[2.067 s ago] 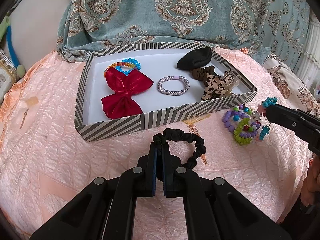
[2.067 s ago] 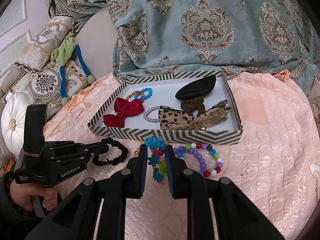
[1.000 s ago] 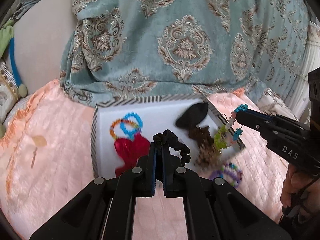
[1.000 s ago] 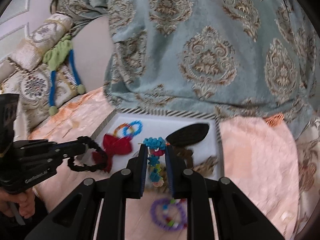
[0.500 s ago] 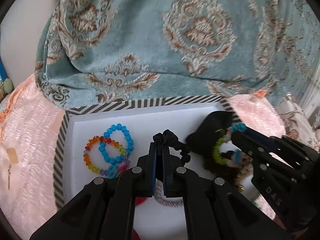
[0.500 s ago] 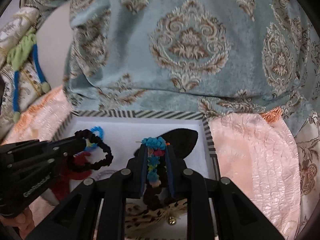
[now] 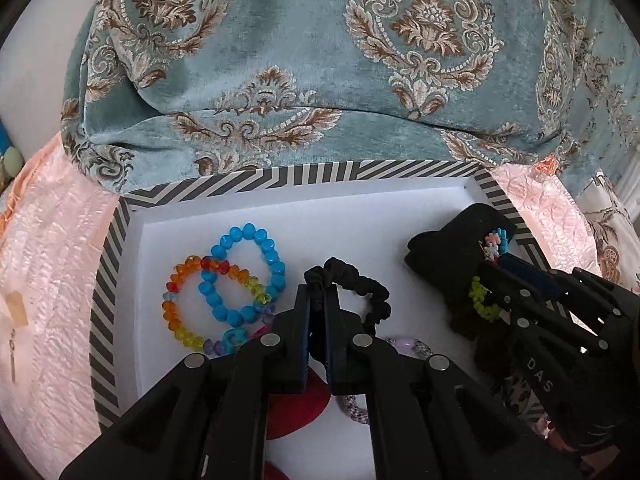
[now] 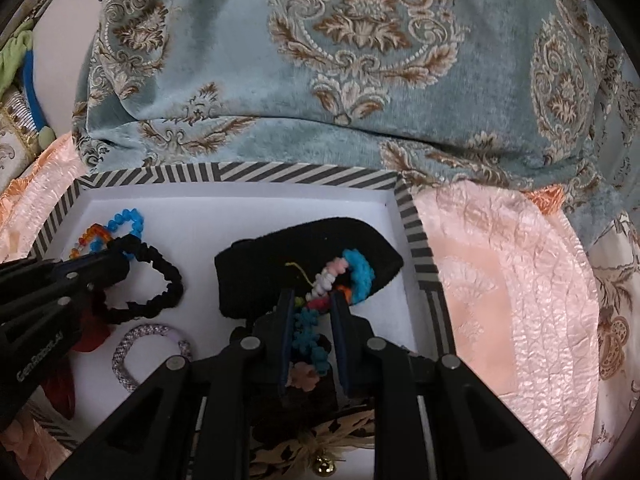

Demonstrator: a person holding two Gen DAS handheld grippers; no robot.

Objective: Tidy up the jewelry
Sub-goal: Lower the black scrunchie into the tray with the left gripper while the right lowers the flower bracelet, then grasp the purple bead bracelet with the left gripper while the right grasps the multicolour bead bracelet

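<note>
Gripping a black scrunchie between fully closed fingers, the left hand-held gripper hangs over the middle of the striped tray; beside it the right hand-held gripper pinches a colourful flower bracelet above the tray's right part, and neither piece is let go yet. Just beyond the fingers, already lying on the tray's white floor, are a blue bead bracelet overlapping a rainbow bead bracelet, a lilac woven band, a red bow, a leopard-print bow and a black pouch. Judging by this, most pieces are sorted; these two remain to be released. Farther back, the peach bedspread meets a teal patterned cushion.
</note>
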